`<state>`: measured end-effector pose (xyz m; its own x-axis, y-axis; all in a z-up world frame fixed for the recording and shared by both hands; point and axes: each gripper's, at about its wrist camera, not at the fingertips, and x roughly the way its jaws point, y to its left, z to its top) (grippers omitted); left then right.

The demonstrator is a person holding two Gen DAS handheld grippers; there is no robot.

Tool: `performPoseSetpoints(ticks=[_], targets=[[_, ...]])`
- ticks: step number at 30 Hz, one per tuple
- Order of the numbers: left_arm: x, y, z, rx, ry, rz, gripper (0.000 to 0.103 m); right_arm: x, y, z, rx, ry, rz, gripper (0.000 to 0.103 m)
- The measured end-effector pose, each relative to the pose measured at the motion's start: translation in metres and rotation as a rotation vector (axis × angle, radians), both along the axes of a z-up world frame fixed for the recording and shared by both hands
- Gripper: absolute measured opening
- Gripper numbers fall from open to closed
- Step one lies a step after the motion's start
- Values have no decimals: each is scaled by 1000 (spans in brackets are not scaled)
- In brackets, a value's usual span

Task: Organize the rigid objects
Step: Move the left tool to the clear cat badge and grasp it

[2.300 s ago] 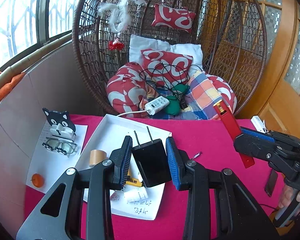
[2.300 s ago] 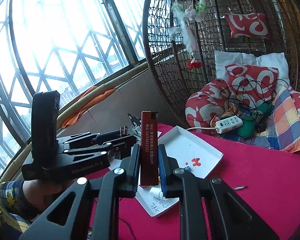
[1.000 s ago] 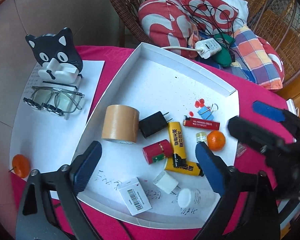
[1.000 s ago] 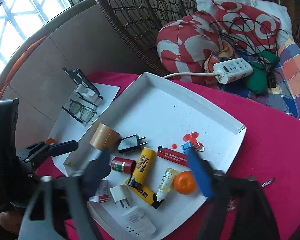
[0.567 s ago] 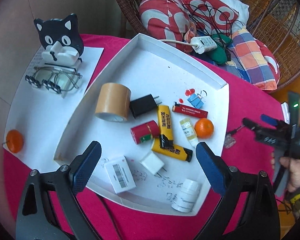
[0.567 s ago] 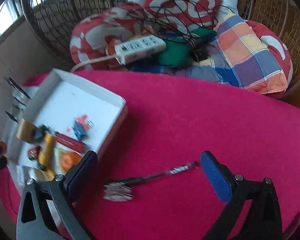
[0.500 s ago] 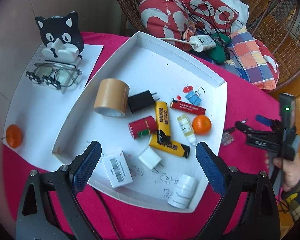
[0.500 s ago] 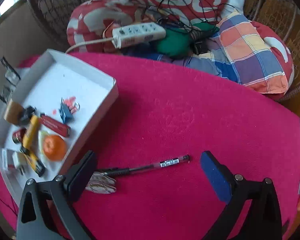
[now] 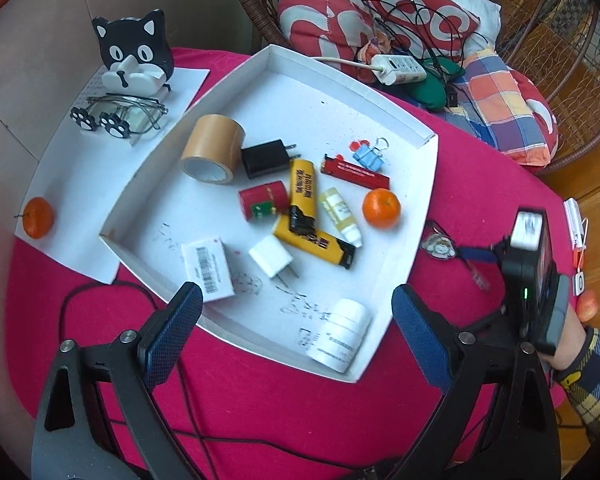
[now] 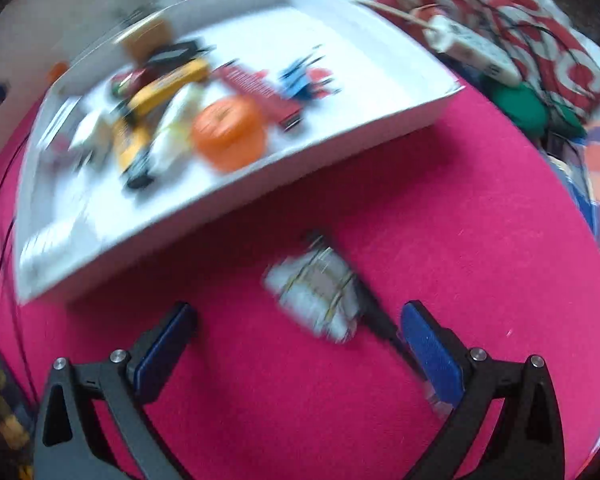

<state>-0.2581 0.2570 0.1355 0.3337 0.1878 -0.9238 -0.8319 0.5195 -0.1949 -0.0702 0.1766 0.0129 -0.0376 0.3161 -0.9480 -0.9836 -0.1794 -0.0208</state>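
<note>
Now the thing in hand looks to be the keychain charm [image 10: 315,288], a small pale flat piece lying on the pink worktop [image 10: 420,208] just outside the white tray [image 10: 380,20], with a dark pen [image 10: 374,312] touching it. I judge it light, stiff and thin, so it may slide on the cloth; the flat faces offer the surest hold, pinched edge to edge. Right tongs [image 10: 298,340] hover over it, spread wide and empty, the charm between the pads but apart from them. Left tongs [image 9: 296,320] hang spread and empty over the tray's near rim. Inside the tray, the white box [image 9: 207,269] shows a barcode, the yellow lighters [image 9: 303,192] and red lighter [image 9: 354,170] carry print too small to read, and handwriting marks the tray floor.
</note>
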Motion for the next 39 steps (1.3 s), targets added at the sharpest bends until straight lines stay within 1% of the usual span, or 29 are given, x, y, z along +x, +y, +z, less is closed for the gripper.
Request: performPoseSetpoints(ticks=[1,3,7,9,10,12,14,17,20,22,25,26,27,28,30,32,34,35,37,38,39], targets=[[4,-5,0,-3,-4,0,96,-4,-13,0,-15,-17,50,103],[13,-14,-3,-13,-11,-7,96,-7,-39,2,-31,-35,103,103],[39,-39,-12,-42,-11,-49,96,2,-92,4,-53,-34,106,103],[54,-54,-19,-59,-5,-89,96,8,-115,7,-64,-29,96,103],[64,-61,-22,-68,-2,-111,96,14,-125,10,-71,-19,67,103],[83,-69,-27,-69,-4,-153,96,30,-143,23,-33,34,-37,103],[108,-75,-29,-54,-22,-206,96,55,-159,40,16,117,-187,103],[148,-81,-32,-33,-66,-293,96,91,-187,59,67,216,-372,103],[192,-83,-41,27,-50,-352,96,115,-217,69,89,245,-475,103],[220,-82,-55,62,5,-370,96,128,-237,71,94,241,-513,103],[244,-78,-84,69,134,-368,96,141,-266,72,91,244,-568,103],[250,-80,-89,123,191,-365,103,145,-273,73,92,245,-587,103],[255,-82,-95,147,237,-365,103,150,-278,73,93,249,-606,103],[260,-85,-97,171,264,-368,103,155,-281,70,93,252,-620,103],[264,-91,-97,178,258,-374,103,159,-290,69,96,260,-651,103],[269,-105,-94,148,225,-409,103,162,-295,66,100,270,-673,103],[275,-135,-95,83,189,-498,103,165,-296,64,106,285,-688,103],[278,-155,-96,102,197,-547,103,168,-296,64,108,294,-691,103],[279,-192,-104,19,174,-637,103,169,-292,63,111,303,-690,103],[277,-210,-105,48,178,-675,103,167,-289,63,113,303,-685,103],[274,-229,-107,26,170,-723,103,167,-288,64,117,302,-675,103]])
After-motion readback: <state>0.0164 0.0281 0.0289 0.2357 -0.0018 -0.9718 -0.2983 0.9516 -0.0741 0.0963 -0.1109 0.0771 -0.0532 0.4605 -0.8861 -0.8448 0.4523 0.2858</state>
